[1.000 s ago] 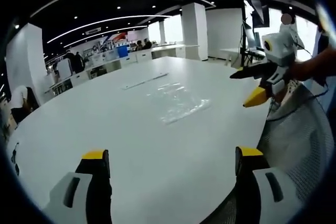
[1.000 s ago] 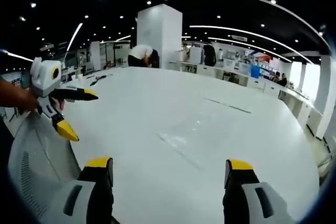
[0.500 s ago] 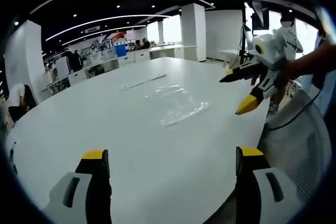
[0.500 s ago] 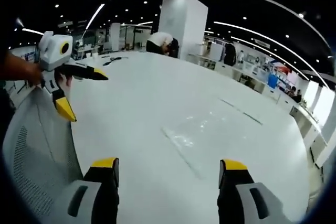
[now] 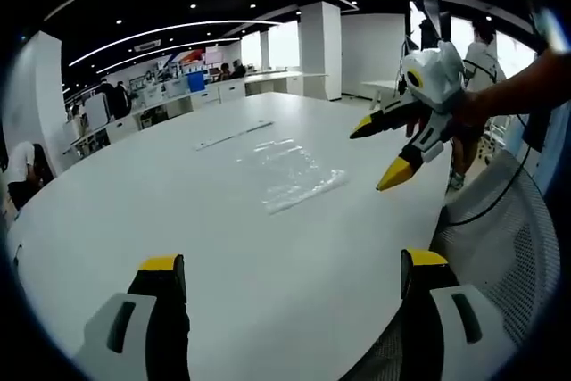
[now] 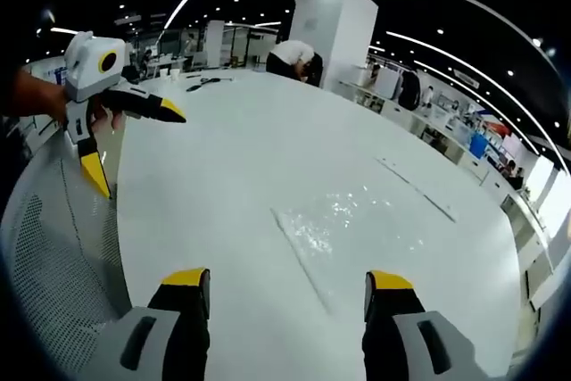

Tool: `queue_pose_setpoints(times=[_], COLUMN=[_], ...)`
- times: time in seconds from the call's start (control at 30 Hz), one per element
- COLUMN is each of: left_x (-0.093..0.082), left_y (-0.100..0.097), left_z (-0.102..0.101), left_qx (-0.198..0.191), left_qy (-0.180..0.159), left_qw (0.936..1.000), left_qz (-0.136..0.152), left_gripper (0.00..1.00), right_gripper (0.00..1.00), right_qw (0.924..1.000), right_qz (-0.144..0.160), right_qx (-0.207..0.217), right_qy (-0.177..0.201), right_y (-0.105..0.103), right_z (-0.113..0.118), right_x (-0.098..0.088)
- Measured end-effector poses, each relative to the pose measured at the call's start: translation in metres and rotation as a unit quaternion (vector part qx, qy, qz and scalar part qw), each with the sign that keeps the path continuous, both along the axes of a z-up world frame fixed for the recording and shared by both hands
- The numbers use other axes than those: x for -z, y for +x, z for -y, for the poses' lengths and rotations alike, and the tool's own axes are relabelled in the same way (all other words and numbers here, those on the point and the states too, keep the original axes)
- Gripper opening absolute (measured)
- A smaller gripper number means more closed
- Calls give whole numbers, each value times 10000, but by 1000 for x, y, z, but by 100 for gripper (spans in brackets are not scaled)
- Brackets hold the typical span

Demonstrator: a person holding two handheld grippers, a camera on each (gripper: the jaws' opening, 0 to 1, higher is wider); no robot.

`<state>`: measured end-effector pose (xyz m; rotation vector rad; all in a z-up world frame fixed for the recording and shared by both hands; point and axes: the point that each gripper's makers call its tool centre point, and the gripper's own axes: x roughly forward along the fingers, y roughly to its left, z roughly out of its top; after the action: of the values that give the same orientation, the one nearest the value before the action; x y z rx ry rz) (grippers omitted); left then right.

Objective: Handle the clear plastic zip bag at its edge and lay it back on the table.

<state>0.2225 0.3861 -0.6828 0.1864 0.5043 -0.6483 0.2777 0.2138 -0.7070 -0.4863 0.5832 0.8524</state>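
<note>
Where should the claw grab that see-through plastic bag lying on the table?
Probably the clear plastic zip bag's near long edge, facing the right claw. It lies flat on the white table, so slide one jaw low under that edge and pinch.

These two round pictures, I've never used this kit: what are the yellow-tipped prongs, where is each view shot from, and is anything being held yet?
Each picture comes from a camera riding on a hand-held gripper, looking out along its two yellow-tipped jaws. The left gripper rises at the bottom of the left gripper view, jaws apart and empty. The right gripper does the same in the right gripper view, also open and empty. Each gripper also appears in the other's view, held by a person's hand. On the white table lies the clear plastic zip bag, flat and untouched. A mesh chair back stands at the table's edge.
</note>
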Motion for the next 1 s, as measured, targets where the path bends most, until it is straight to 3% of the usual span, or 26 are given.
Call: queue_pose_setpoints(times=[0.23, 0.4, 1.0], left_x=[1, 2, 5], left_y=[0, 1, 4], left_z=[0, 0, -5], left_qx=[49, 60, 57], left_qy=[21, 36, 96], left_qw=[10000, 9999, 9998], left_qz=[-60, -72, -168], left_gripper=[99, 99, 98], right_gripper=[66, 58, 43], right_qw=[9998, 9994, 9971], right_qz=[-66, -84, -460], right_qx=[-36, -77, -132], right_qy=[-203, -323, -588], right_y=[9, 11, 28], right_z=[6, 8, 9], right_x=[13, 18, 42])
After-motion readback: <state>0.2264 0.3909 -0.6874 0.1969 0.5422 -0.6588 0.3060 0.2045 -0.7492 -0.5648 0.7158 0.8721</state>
